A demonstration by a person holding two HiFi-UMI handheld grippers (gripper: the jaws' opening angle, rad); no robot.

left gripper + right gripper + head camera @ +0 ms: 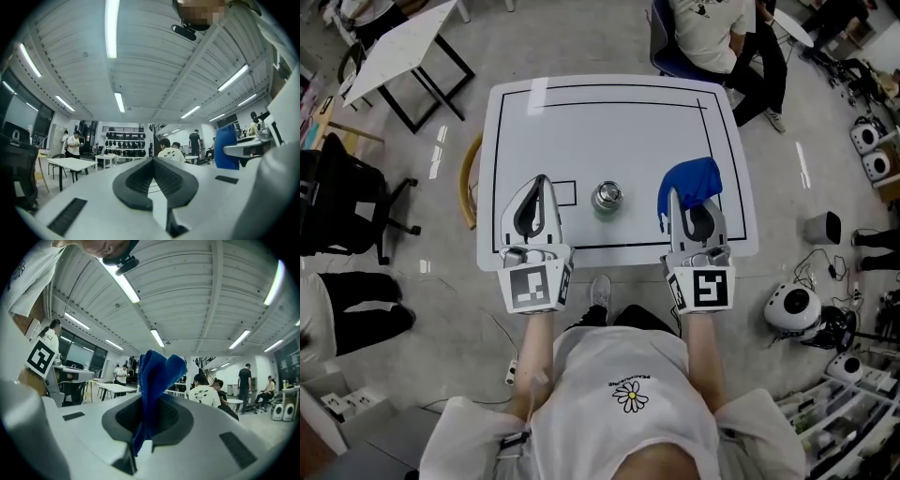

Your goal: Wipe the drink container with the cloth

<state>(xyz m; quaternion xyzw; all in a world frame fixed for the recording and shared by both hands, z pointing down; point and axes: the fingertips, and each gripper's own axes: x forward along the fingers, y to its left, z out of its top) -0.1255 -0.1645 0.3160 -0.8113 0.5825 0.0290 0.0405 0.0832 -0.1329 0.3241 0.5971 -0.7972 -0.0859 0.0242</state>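
1. Drink container [607, 198]: a small, shiny metal vessel standing upright on the white table [619, 122]. It is toward the table's 6 o'clock edge, just inside the black border line.
2. The left gripper [540, 183] is at the container's 9 o'clock, apart from it. In the left gripper view its jaws are pressed together with nothing between them.
3. The right gripper [680, 202] is at the container's 3 o'clock, also apart from it. Its jaws are clamped on the blue cloth [157, 376].
4. The cloth bunches out past the jaw tips and sits at about 2 o'clock from the container, not touching it.
5. A small black outlined rectangle [565, 192] is printed on the table, between the left gripper's tip and the container.
6. A seated person [712, 28] is beyond the table's 1 o'clock corner.
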